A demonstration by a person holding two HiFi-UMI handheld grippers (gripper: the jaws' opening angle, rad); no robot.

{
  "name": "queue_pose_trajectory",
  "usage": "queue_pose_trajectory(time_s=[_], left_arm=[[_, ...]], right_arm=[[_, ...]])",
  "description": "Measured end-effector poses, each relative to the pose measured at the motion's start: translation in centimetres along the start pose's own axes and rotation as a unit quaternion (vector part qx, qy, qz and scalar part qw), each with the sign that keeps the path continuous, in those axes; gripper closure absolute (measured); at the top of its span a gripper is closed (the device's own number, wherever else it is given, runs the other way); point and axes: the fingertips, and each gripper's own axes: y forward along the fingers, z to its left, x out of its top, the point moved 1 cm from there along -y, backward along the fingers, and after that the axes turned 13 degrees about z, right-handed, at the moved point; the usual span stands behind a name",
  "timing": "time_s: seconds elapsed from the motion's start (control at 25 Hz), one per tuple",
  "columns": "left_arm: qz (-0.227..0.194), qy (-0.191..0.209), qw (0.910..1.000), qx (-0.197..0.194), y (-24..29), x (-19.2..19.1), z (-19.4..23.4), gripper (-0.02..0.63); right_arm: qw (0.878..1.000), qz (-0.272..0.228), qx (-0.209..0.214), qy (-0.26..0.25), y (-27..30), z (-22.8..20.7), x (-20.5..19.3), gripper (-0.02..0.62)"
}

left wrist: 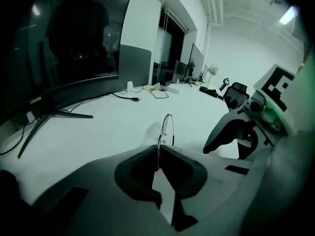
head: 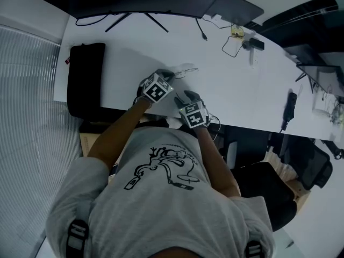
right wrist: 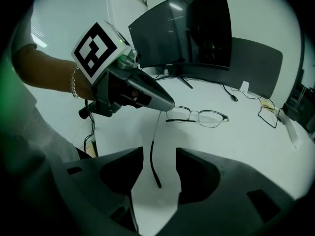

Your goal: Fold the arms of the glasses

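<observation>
Unfolded arm [right wrist: 152, 146] (dark-tipped) juts from thin-rimmed glasses [right wrist: 199, 116].

Right gripper open around the free arm of the glasses

The right gripper [right wrist: 155, 156] has its jaws wide apart; the dark tip of one glasses arm [right wrist: 153, 154] hangs between them, touching neither pad. That arm runs up to the left gripper [right wrist: 166, 104], which pinches the glasses [right wrist: 202, 116] at the frame's near corner. The lenses rest on the white desk [right wrist: 236, 151], well in from its edges. A curved monitor [right wrist: 192, 31] stands along the far edge.
</observation>
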Motion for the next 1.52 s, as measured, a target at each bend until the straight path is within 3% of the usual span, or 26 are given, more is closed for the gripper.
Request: queue_pose_trajectory(time_s=[1.52], left_arm=[[0.017, 0.001, 0.9986, -0.049, -0.3, -1.5, -1.5, 0.574]], right_arm=[[0.998, 0.020, -0.053, 0.034, 0.1, -4.7, -1.9, 0.373]])
